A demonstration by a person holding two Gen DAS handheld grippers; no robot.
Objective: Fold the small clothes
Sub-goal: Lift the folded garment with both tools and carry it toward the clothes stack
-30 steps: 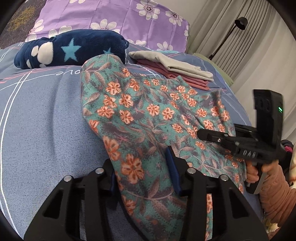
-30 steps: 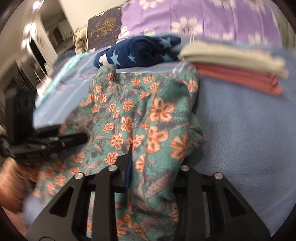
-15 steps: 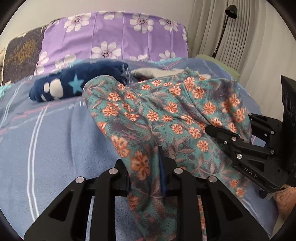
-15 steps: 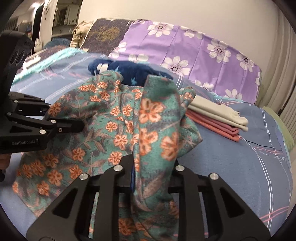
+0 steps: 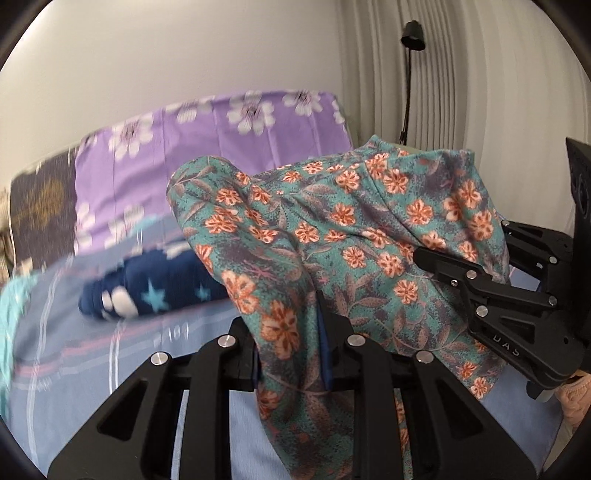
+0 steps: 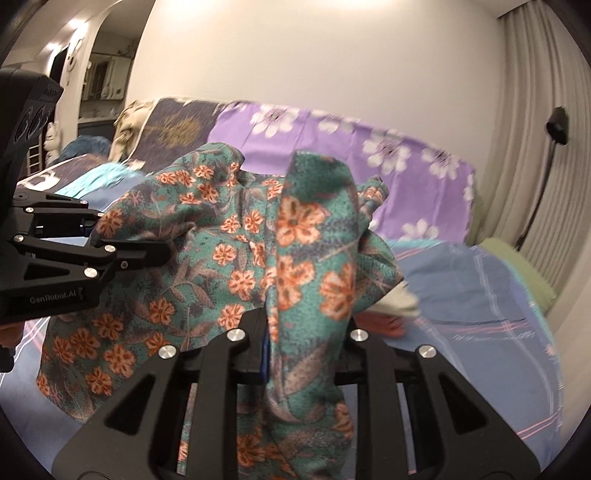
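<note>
- The teal knit garment with an orange flower print (image 5: 354, 236) hangs in the air over the blue-grey bedspread with pale stripes (image 5: 92, 354), stretched between the two black tongs.
- The left gripper (image 5: 290, 343) is clamped on a bunched fold of the garment; cloth spills down between its fingers.
- The right gripper (image 6: 303, 332) is likewise clamped on a thick gathered edge (image 6: 314, 236) that stands up in front of its camera.
- In the left wrist view the raised cloth hides most of the bed's right side; the right gripper reaches in from the right with cloth draped over it.
- A rolled dark-blue fleece with pale stars (image 5: 155, 291) lies on the bedspread behind the garment.
- A purple pillow with white flowers (image 5: 207, 147) leans against the wall.
- In the right wrist view a folded cream and coral stack (image 6: 391, 310) peeks out beside the hanging cloth, mostly covered.
- A black lamp on a thin stem (image 5: 413, 35) stands by the pleated pale curtain (image 5: 480, 92).
</note>
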